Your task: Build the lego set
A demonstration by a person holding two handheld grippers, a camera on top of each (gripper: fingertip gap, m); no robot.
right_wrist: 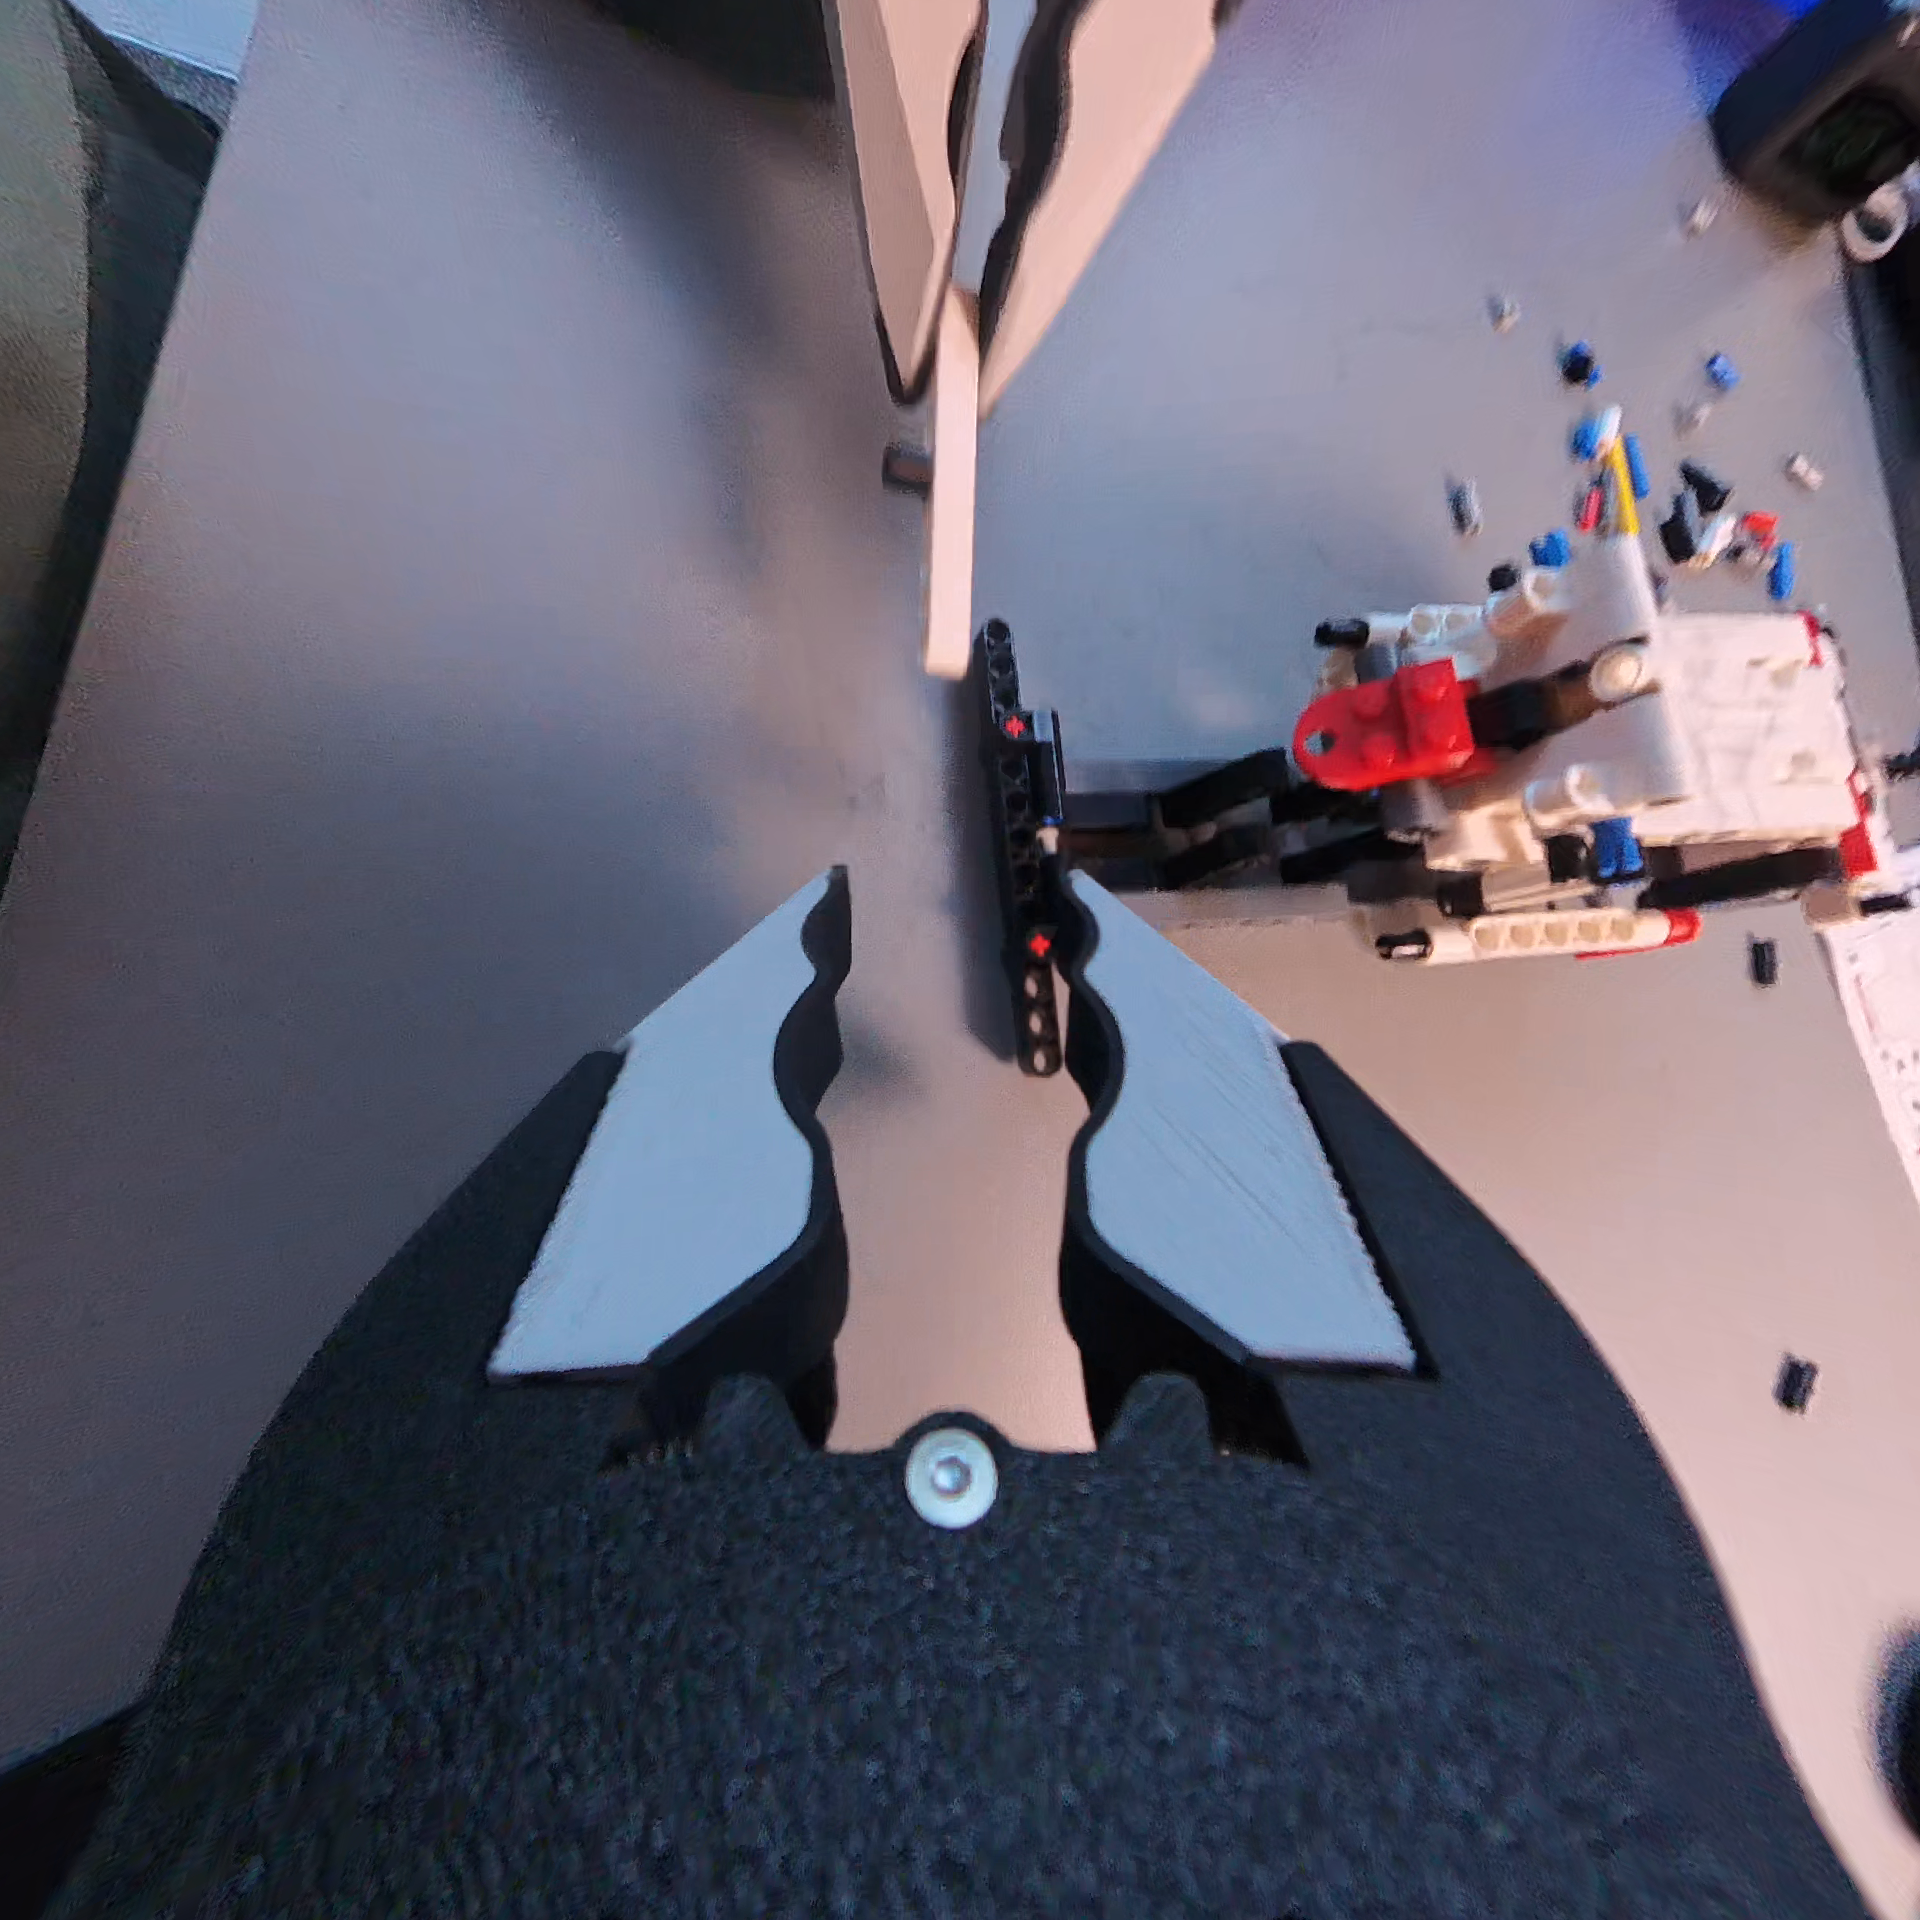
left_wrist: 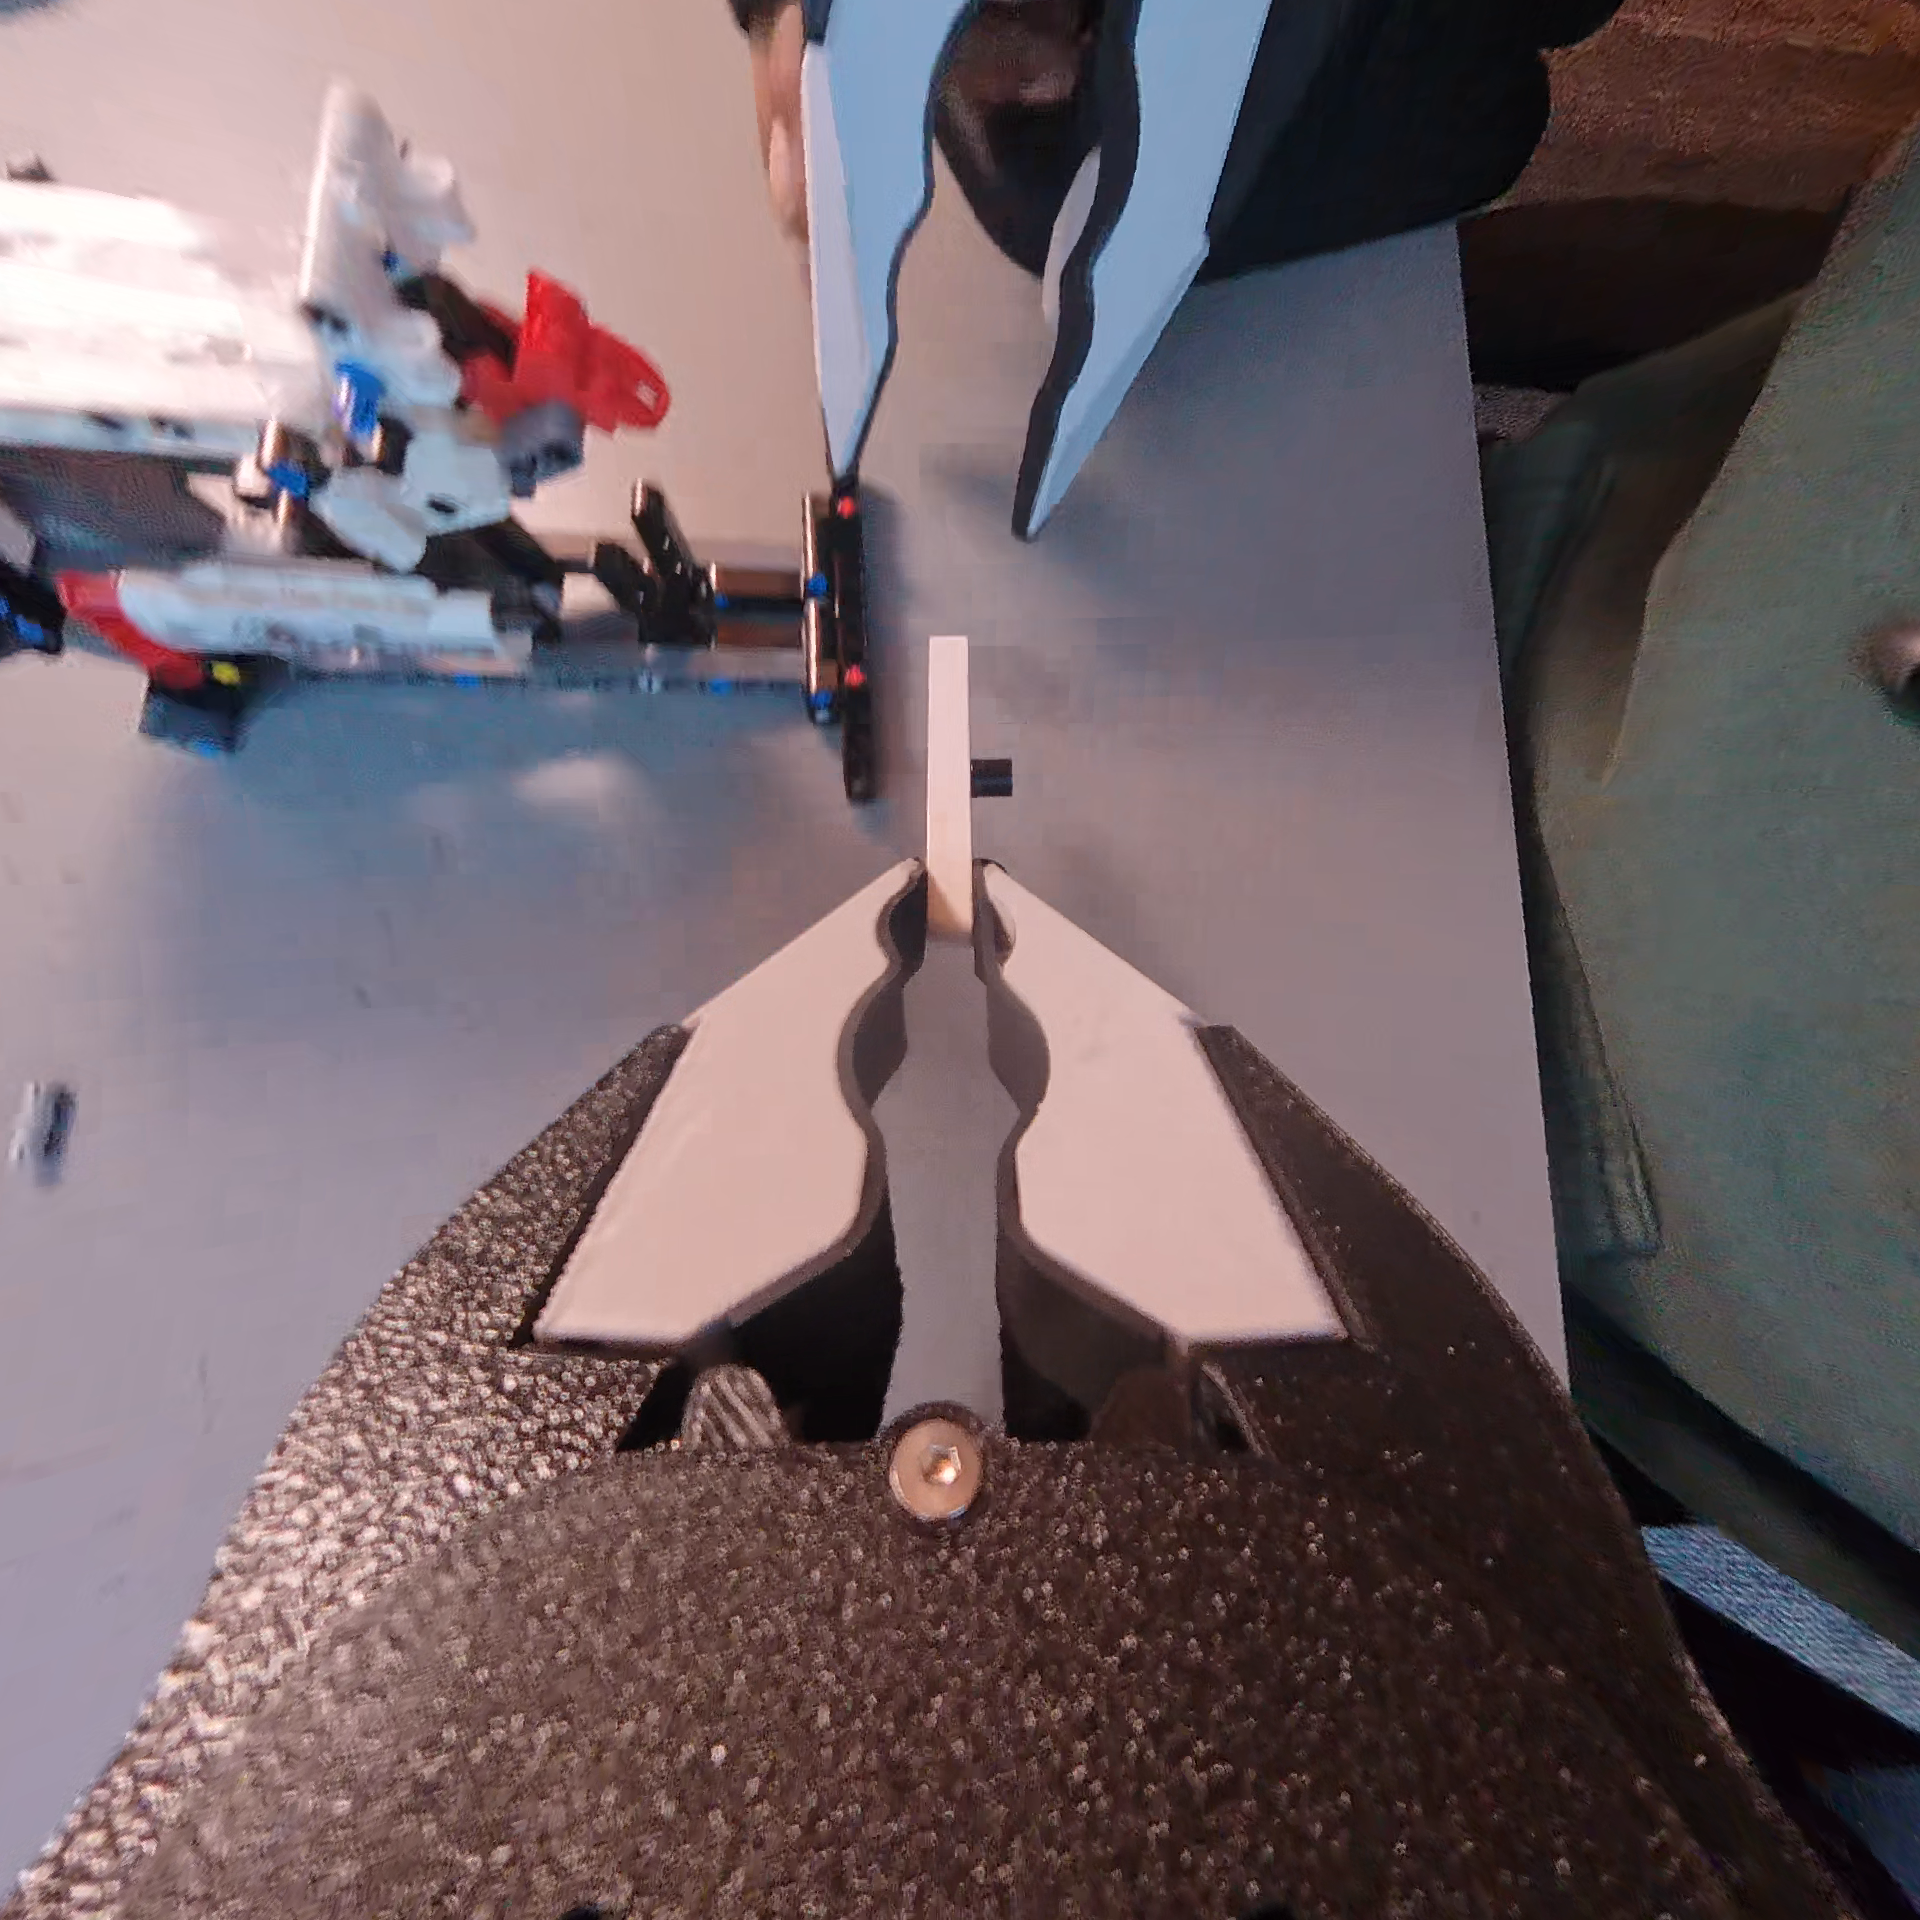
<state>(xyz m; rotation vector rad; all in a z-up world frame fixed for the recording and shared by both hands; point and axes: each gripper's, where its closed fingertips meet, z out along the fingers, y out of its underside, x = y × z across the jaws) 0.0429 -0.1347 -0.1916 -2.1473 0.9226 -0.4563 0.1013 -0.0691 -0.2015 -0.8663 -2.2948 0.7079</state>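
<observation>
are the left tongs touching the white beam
Touching. The left wrist view shows the left tongs shut on the near end of the white beam, fingertips pressed against both its sides; the right wrist view shows the same pinch from across the table.

left claw (left_wrist: 948,883): black grainy printed body w/ pale grey wedge fingers (left_wrist: 727,1174), wavy black-edged inner faces, silver hex screw (left_wrist: 932,1475) centre near edge | right claw (right_wrist: 951,883): same build, black textured shell, grey fingers (right_wrist: 675,1174), silver screw (right_wrist: 949,1476)
</observation>
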